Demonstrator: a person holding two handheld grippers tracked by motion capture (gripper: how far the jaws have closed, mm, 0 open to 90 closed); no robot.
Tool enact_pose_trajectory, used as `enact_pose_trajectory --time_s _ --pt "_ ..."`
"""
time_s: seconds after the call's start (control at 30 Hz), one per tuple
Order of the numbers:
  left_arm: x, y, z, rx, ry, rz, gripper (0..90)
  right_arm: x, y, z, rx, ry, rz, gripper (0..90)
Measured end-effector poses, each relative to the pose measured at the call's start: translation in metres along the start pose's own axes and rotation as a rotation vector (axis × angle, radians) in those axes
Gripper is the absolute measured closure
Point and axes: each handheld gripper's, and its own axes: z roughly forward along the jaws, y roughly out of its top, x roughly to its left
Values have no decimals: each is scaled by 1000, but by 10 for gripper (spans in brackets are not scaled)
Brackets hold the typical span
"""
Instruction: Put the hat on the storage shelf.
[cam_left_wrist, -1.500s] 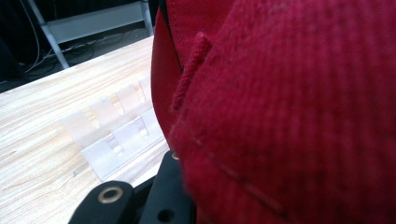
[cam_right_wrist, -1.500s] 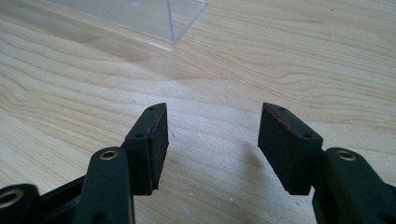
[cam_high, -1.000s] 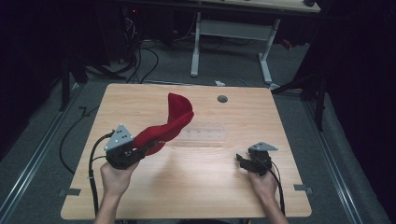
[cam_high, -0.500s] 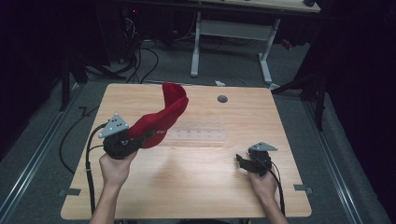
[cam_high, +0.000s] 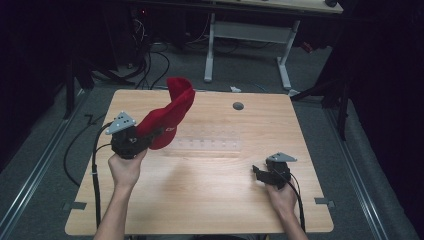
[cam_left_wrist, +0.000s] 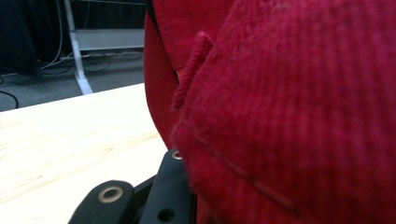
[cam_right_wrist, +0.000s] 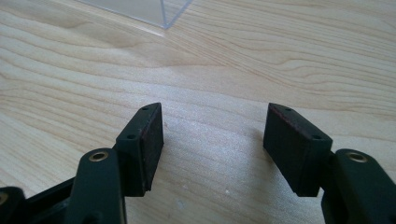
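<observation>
Left gripper (cam_high: 150, 136) clamped on the lower edge of a red cap (cam_high: 170, 116), cap lifted off the wooden table (cam_high: 210, 200) over its left half, rising up and away from the jaws toward the far edge. Seen from the left gripper view as red corduroy (cam_left_wrist: 299, 121) pressed right against the black jaw. Right gripper (cam_high: 259, 173) low at the right near side, jaws wide apart (cam_right_wrist: 212, 140) with bare wood between. Clear ruler (cam_high: 207, 145) flat mid-table, just right of the cap.
</observation>
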Motion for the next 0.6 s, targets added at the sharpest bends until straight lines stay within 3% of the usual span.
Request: enact_pose_trajectory --time_s 0.33,0.6 --pt "14 0 17 -25 48 -42 808 0 0 0 1 0 1 376" --pt "22 -2 27 -28 95 -43 808 0 0 0 0 0 0 375"
